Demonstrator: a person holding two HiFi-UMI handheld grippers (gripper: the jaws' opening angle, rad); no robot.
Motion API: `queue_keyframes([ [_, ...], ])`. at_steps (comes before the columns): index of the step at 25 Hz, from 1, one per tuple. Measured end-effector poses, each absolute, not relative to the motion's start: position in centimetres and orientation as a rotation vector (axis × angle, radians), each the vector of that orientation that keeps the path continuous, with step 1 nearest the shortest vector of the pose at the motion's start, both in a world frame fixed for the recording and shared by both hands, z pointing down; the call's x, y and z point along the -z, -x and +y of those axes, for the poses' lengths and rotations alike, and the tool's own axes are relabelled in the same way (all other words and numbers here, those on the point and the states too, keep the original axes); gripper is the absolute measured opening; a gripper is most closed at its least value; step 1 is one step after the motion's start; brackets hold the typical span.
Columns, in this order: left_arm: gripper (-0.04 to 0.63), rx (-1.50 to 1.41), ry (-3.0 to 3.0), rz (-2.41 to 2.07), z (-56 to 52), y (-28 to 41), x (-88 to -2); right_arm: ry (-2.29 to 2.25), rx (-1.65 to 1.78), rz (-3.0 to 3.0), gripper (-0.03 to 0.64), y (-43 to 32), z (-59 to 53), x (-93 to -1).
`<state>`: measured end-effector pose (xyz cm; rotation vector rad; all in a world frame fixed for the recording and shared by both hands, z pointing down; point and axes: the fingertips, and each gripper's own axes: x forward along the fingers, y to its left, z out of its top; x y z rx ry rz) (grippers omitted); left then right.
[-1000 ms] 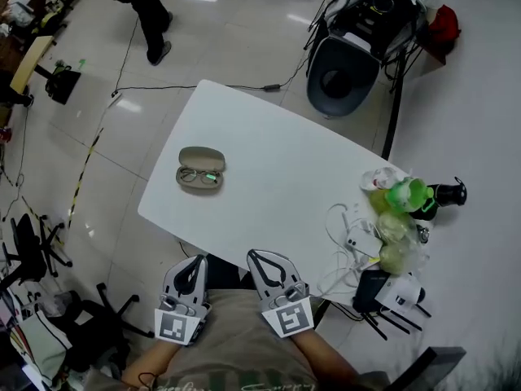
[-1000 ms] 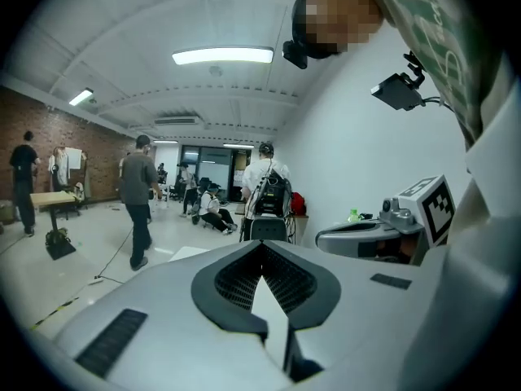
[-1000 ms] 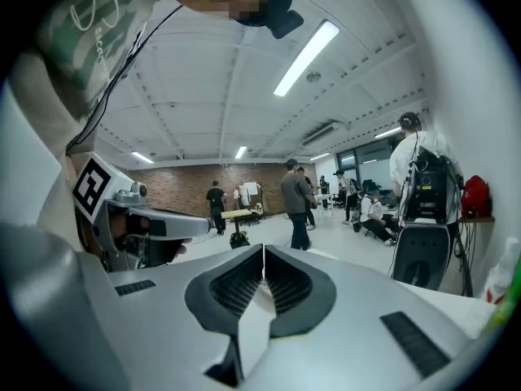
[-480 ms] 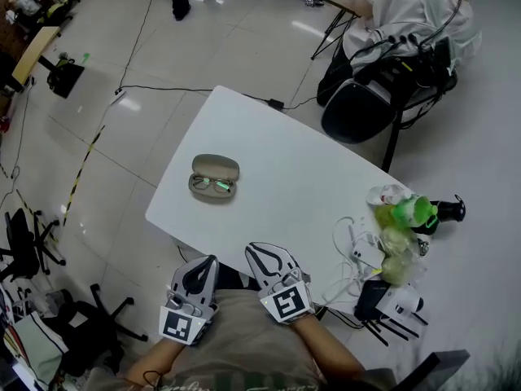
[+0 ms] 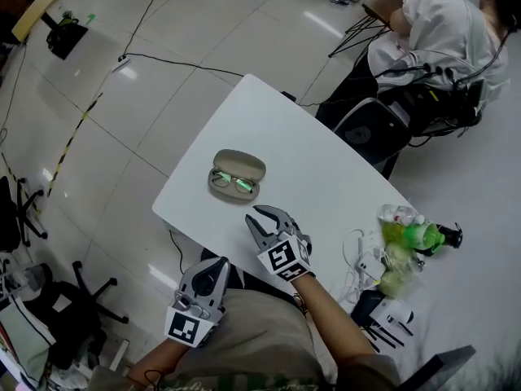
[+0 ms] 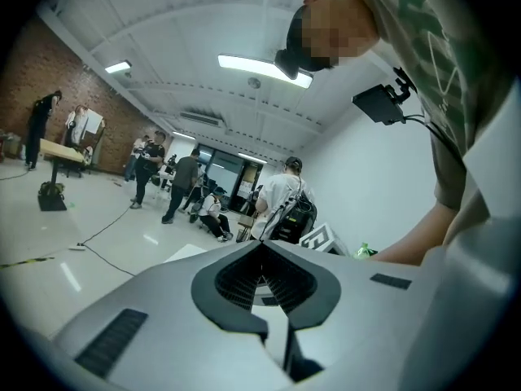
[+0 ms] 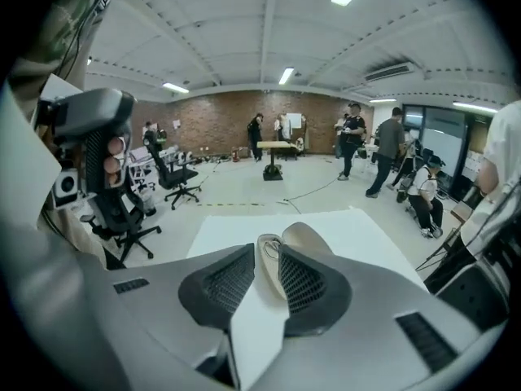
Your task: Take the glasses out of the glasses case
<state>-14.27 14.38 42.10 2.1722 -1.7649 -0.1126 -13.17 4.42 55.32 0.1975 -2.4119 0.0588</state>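
1. Table (image 5: 317,157): white, rectangular, set at a slant across a pale tiled floor. Its left half was bare apart from the case.
2. Seated person (image 5: 444,27): white top, beyond the table's far end, beside a black chair (image 5: 373,129).
3. Clutter on the table's right end: a green bottle (image 5: 411,236) among loose white cables (image 5: 356,255) and small dark items too jumbled to name.
4. Left gripper (image 5: 216,264): held low against the wearer's body, off the table's near edge. The left gripper view showed its jaw tips met, with nothing between them.
5. Right gripper (image 5: 267,215): over the near edge of the table and aimed toward the case. Its jaws stood apart and held nothing. It was near the case but not touching it.
6. Glasses case (image 5: 238,172): beige, oval, lying open on the left part of the table, lid laid back on the far side. In the right gripper view it lay straight ahead, seen through the gap between the jaws.
7. Glasses (image 5: 234,183): thin-framed, folded, resting inside the near half of the case, one lens catching a green glint.
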Motion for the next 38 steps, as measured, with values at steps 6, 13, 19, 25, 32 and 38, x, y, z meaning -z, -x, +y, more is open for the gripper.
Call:
queue_keyframes([
  [6,0.008,0.142,-2.065,-1.786,15.0,17.1,-44.1,-0.065,0.098,-2.260,0.074,18.2,0.1,-61.7],
  [13,0.008,0.153,-2.032,-1.778,15.1,17.8,-45.8,0.094,0.181,-2.128,0.074,20.1,-0.7,-67.7],
  [19,0.008,0.173,-1.977,-1.751,15.5,19.6,-46.8,0.066,0.150,-2.060,0.074,21.2,-1.2,-70.0],
  [25,0.008,0.182,-1.999,-1.723,15.0,20.9,-46.5,0.116,0.153,-2.017,0.037,21.6,-0.5,-70.5],
  [32,0.008,0.179,-2.051,-1.677,14.1,20.7,-45.9,0.071,0.088,-1.996,0.037,21.3,-0.8,-70.7],
  [38,0.008,0.200,-2.062,-1.626,13.4,19.9,-46.1,0.060,0.043,-2.002,0.037,21.2,-1.0,-70.6],
])
